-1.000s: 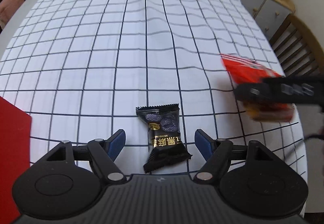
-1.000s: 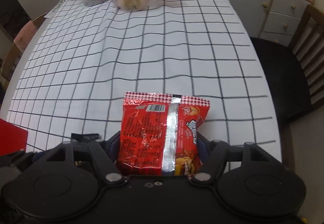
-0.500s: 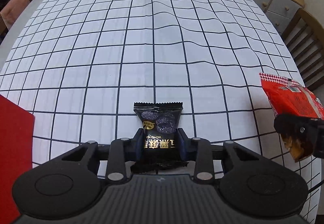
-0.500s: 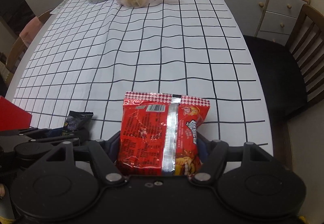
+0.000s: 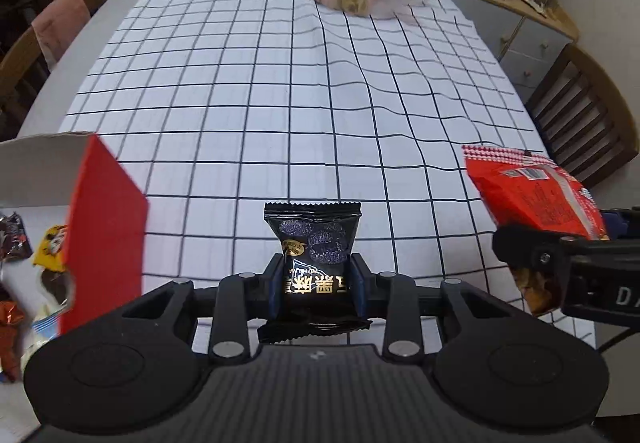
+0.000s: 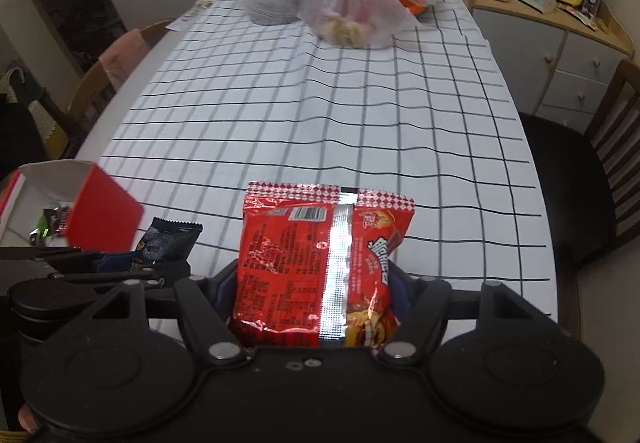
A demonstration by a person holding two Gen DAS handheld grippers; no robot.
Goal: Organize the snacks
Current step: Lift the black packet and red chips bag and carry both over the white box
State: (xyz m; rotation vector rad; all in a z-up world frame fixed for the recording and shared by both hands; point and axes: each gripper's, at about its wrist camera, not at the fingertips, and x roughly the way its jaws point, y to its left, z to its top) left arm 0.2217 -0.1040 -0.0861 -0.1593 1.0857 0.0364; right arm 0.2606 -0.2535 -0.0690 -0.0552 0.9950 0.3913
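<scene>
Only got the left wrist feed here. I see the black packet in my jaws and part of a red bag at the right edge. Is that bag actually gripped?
Observer: Yes. On the right wrist view the right gripper is clamped on the red snack bag, pads pressing both sides.
Operator: Which side of the bag faces that camera?
Observer: The back: a silver seam runs down it, with a barcode near the top.
Operator: Anything right of the table I should know about?
Observer: A chair with a dark seat stands beside the table edge there.
Operator: Box still reachable?
Observer: The red box sits open on the left, just beyond the left gripper.
</scene>
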